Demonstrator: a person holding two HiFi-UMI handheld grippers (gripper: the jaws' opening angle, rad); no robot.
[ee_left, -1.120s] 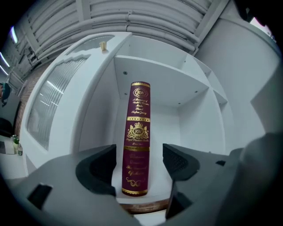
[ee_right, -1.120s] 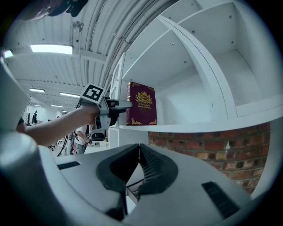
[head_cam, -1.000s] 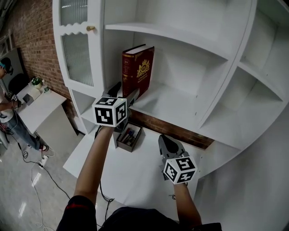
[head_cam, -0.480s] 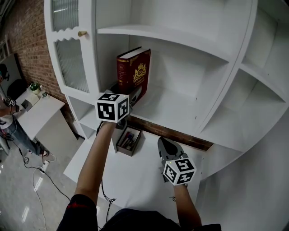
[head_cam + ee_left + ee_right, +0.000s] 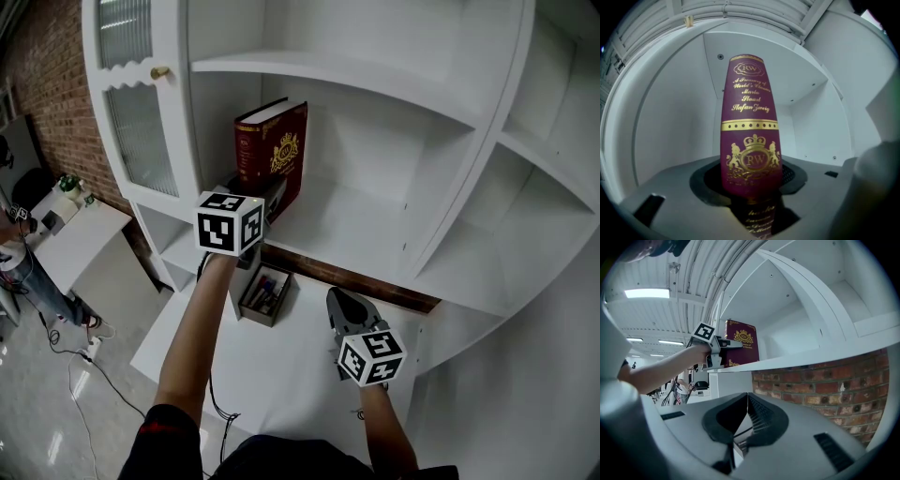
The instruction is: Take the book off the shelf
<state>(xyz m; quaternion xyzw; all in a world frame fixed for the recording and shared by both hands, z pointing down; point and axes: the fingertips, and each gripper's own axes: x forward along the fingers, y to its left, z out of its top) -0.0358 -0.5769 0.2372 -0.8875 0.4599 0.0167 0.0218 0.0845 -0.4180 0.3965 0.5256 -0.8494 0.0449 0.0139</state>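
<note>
left hand-held gripper (image 5: 272, 195) has just been closing onto the book (image 5: 274, 155); right hand-held gripper (image 5: 343, 300), lower, is closed.

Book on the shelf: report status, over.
Left tongs just closing, now clamped on book spine. Right tongs shut, empty, low below shelf. Book standing, not yet off shelf. Nothing in the way.

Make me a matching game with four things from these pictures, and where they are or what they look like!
1. book
2. right gripper
3. door knob
4. pen box

A. small, round and gold
B. standing upright on the shelf
C. jaws together, nothing held
D. on the white desk below the shelf

Pairs: 1-B, 2-C, 3-A, 4-D
</note>
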